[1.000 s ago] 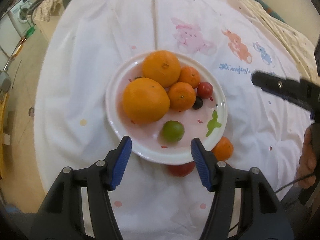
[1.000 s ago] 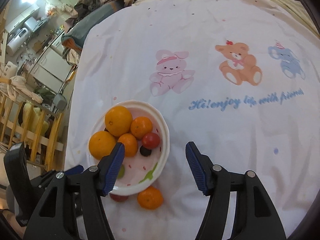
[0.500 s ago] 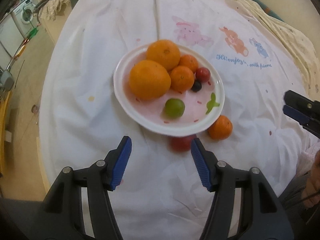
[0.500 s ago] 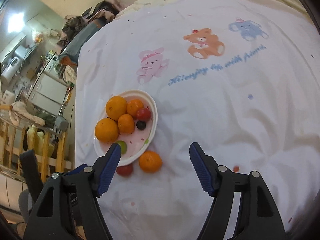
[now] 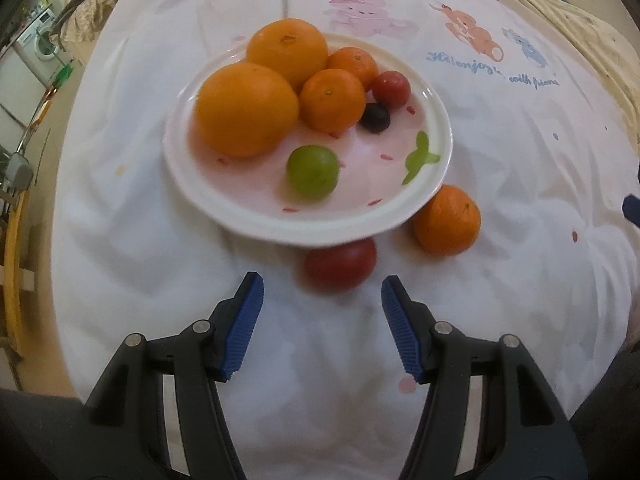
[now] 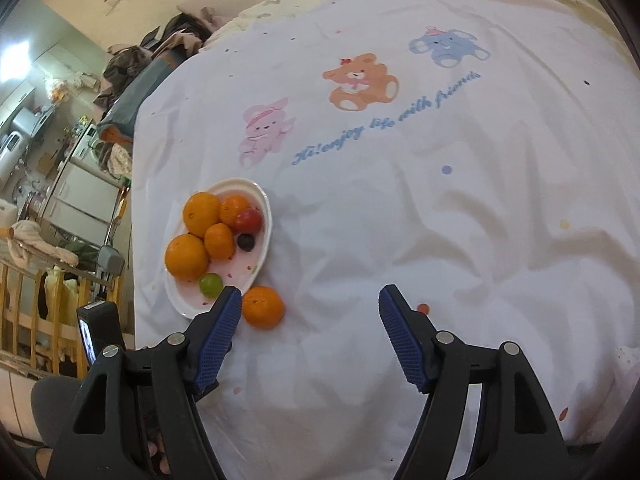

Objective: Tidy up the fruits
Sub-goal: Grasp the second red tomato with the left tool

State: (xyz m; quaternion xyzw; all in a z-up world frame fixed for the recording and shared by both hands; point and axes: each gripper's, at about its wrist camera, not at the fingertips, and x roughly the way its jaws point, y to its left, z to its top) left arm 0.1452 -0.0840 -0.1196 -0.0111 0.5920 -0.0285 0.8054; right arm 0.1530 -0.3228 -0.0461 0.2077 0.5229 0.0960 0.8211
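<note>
Left wrist view: left gripper [image 5: 322,320] held low over the white cloth [image 5: 132,248], black arms splayed, ribbed blue pads [image 5: 243,326] wide apart and gripping nothing, pointed at a red tomato [image 5: 340,266] lying on the cloth just ahead and partly tucked under the near rim of the plate [image 5: 320,230]. Round white plate, glossy, pinkish inside with small red flecks and a green leaf print, carrying two large dimpled oranges [image 5: 246,108], two smaller mandarins [image 5: 332,100], a red cherry tomato [image 5: 391,89], a dark round berry [image 5: 376,117] and a smooth green grape [image 5: 313,168]. Loose mandarin [image 5: 447,219] on the cloth just beside the plate's right edge, apart from the tomato. Soft, wrinkled fabric printed with a pink rabbit, an orange bear, a blue elephant and blue script. Right wrist view: right gripper [image 6: 310,336] held higher and farther back, angled across the cloth, jaws likewise spread wide and empty, left pad [image 6: 218,332] overlapping the plate's [image 6: 266,216] near rim, the loose mandarin [image 6: 263,307] just beside that pad; tomato not visible from this side. Cluttered room beyond the cloth's left edge, wooden railing at lower left.
</note>
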